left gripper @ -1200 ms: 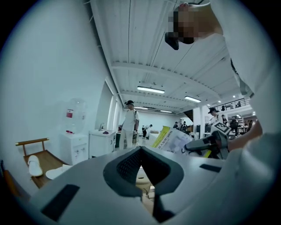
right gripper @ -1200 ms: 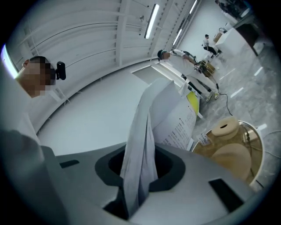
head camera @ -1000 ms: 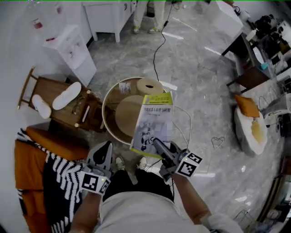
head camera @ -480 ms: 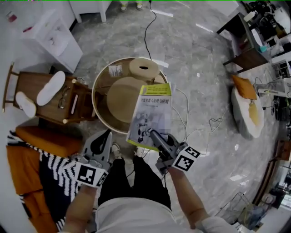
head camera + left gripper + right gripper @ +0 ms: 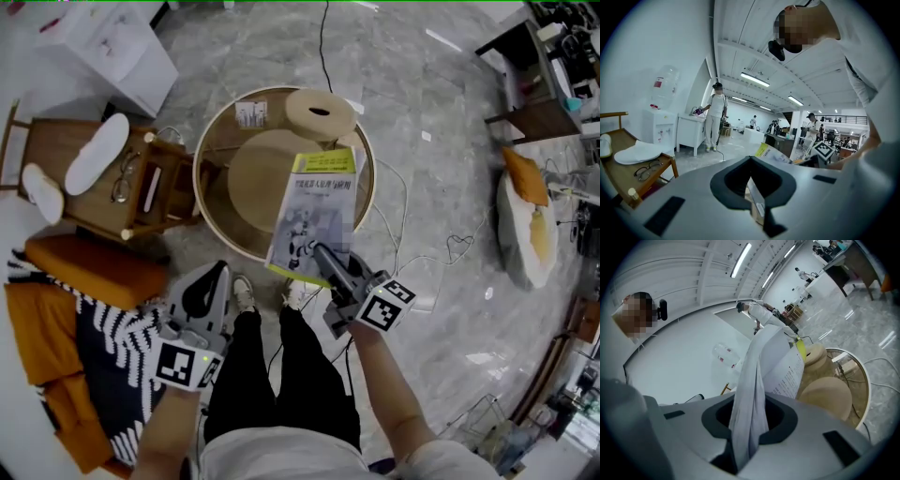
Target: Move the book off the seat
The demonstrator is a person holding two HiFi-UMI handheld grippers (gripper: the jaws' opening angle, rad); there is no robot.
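A thin book (image 5: 314, 214) with a yellow-green cover hangs over the near rim of the round glass-topped table (image 5: 202, 202). My right gripper (image 5: 328, 261) is shut on its lower edge. In the right gripper view the grey pages (image 5: 754, 380) rise straight out from between the jaws. My left gripper (image 5: 214, 281) is lower left, above the striped blanket (image 5: 112, 347), with its jaws together and nothing in them. From the left gripper view the book (image 5: 771, 152) shows to the right. The orange seat (image 5: 84, 272) lies at the left.
A wooden chair (image 5: 173, 202) with white slippers and glasses stands left of the table. A beige round cushion (image 5: 267, 178) and a roll (image 5: 321, 112) sit under the glass. Cables (image 5: 403, 234) trail on the marble floor. A white pouf with an orange cushion (image 5: 530, 216) is at the right.
Both grippers have sunk lower. The book stays in the right gripper and has come down closer to the round table. The left gripper stays empty.
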